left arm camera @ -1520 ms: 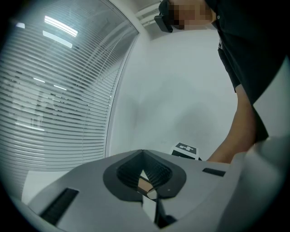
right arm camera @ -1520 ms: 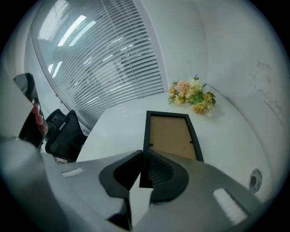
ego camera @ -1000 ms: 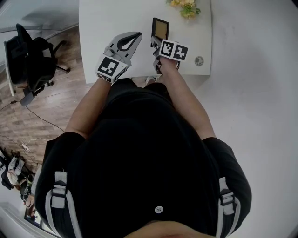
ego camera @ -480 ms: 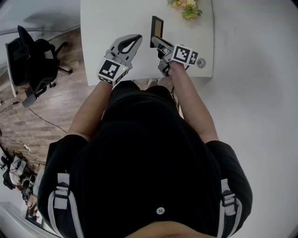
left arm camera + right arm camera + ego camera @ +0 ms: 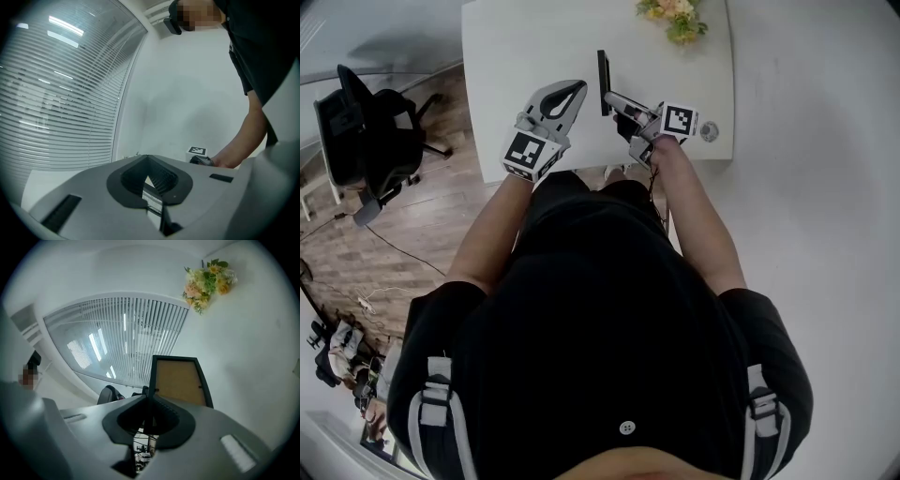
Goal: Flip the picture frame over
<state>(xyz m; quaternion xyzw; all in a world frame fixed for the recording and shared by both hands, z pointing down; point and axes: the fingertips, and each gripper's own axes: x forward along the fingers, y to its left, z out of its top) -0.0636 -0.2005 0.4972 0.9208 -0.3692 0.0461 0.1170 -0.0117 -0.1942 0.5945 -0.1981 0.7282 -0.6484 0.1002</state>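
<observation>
White counter [image 5: 516,47] seen from above, the person standing at its near edge. Picture frame [image 5: 603,82] is up on its edge above the counter, lifted clear or barely touching, cannot tell which; from the head view it shows only as a thin dark sliver. Right tongs [image 5: 609,97] come at the frame from its right and are clenched on its near lower edge. In the right gripper view the tongs [image 5: 149,401] pinch the dark rim of the frame [image 5: 180,380], and the brown backing board faces that camera, with small clips visible on both side rails. Marker cube [image 5: 679,120] of the right tongs sits to the right of the frame, close to the person's hand. Left tongs [image 5: 577,89] lie just left of the frame, apart from it, tips pressed together on nothing; the left gripper view shows the same tongs [image 5: 150,171] meeting at the tip, empty. Bunch of flowers [image 5: 675,17] lies beyond the frame and to its right, near the far edge. Small round disc [image 5: 710,131] sits on the counter right of the frame, past the cube. Office chair [image 5: 366,141] stands on the wood floor well left of the frame.
</observation>
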